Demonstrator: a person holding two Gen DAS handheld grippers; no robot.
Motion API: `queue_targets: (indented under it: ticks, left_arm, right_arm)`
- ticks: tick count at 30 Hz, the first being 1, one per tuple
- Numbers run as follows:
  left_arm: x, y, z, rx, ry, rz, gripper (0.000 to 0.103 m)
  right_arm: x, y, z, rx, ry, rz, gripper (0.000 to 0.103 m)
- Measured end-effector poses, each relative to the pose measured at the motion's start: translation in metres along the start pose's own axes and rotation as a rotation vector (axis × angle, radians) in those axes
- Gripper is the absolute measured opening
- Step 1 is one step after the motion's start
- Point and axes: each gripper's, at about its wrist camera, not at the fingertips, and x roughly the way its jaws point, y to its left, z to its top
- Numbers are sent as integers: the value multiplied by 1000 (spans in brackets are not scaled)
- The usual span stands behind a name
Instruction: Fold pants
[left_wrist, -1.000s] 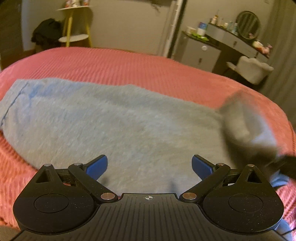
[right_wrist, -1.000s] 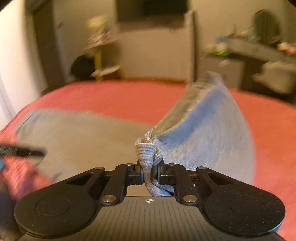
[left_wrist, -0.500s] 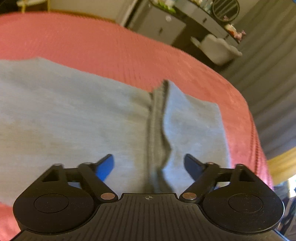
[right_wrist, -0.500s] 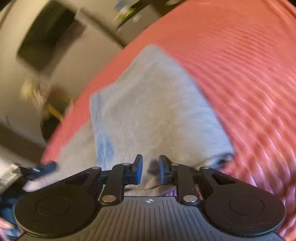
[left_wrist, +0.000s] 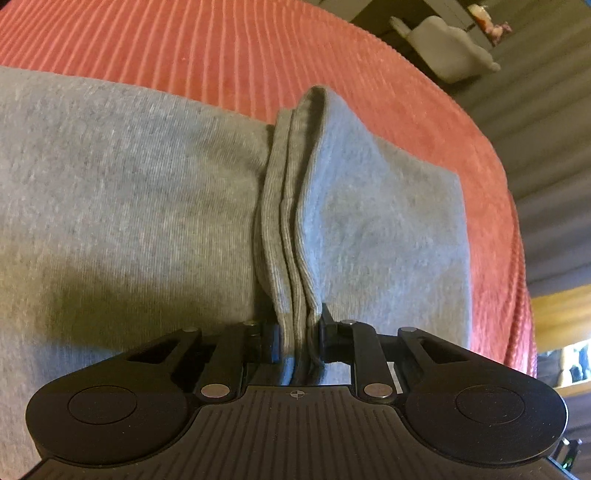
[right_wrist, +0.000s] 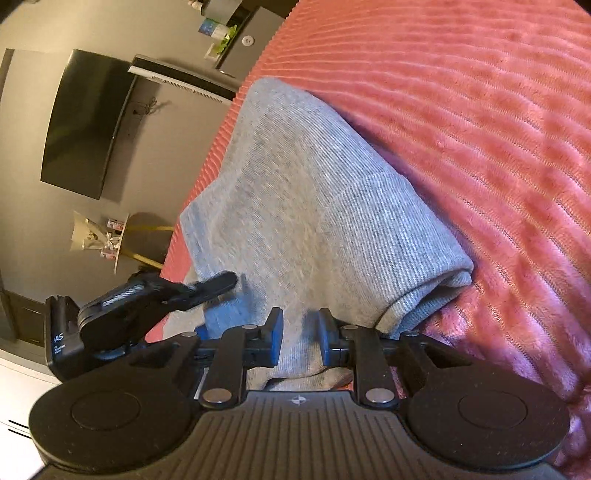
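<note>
Grey sweatpants (left_wrist: 129, 206) lie on a red ribbed bedspread (left_wrist: 229, 48), with one end folded back over the rest. My left gripper (left_wrist: 297, 332) is shut on the ribbed cuff edges (left_wrist: 284, 221) of the folded-over end. In the right wrist view the pants (right_wrist: 314, 192) lie folded on the bedspread (right_wrist: 480, 110). My right gripper (right_wrist: 301, 338) is open, its blue pads a little apart just above the cloth. The left gripper (right_wrist: 177, 291) shows at the left of that view.
A white upholstered chair (left_wrist: 447, 51) and grey curtains (left_wrist: 546, 122) stand beyond the bed's far edge. A dark television (right_wrist: 88, 122) hangs on the wall, with a white side table (right_wrist: 110, 236) and a cabinet (right_wrist: 240, 40) beyond the bed.
My left gripper has closed on the cuff edges of the folded-over end. My right gripper let go of the cloth it carried over and now stands open above the folded pants.
</note>
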Motion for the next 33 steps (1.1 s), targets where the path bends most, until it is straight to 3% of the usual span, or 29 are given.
queue_targets:
  ticks: [7,11,17,24,28,29,33]
  left_arm:
    - [-13,-20,-11,94,-55,62,18]
    - [-26,-28,-10,126,-62,65,17]
    - [-41,-26,-12,155,-87,98,17]
    - [-67,11,-16,167,-121,132,18]
    - [-70,35,-24,139,-133,164,29]
    - [-71,38,-24,128,-141,159,37]
    - [-76,47,-18,66,-168,122,44]
  right_arm:
    - [-11,-3,-2,9,-5,2,21]
    - [-22,4,-5,-41,-36,-13,34]
    - [-35,23,-8,-138,-80,-54,42]
    - [-43,33,-9,-204,-130,-140,41]
    - [-30,32,-7,-201,-84,-163,36]
    - [-29,32,-7,-196,-77,-166,36]
    - [-31,25,-5,-168,-84,-129,37]
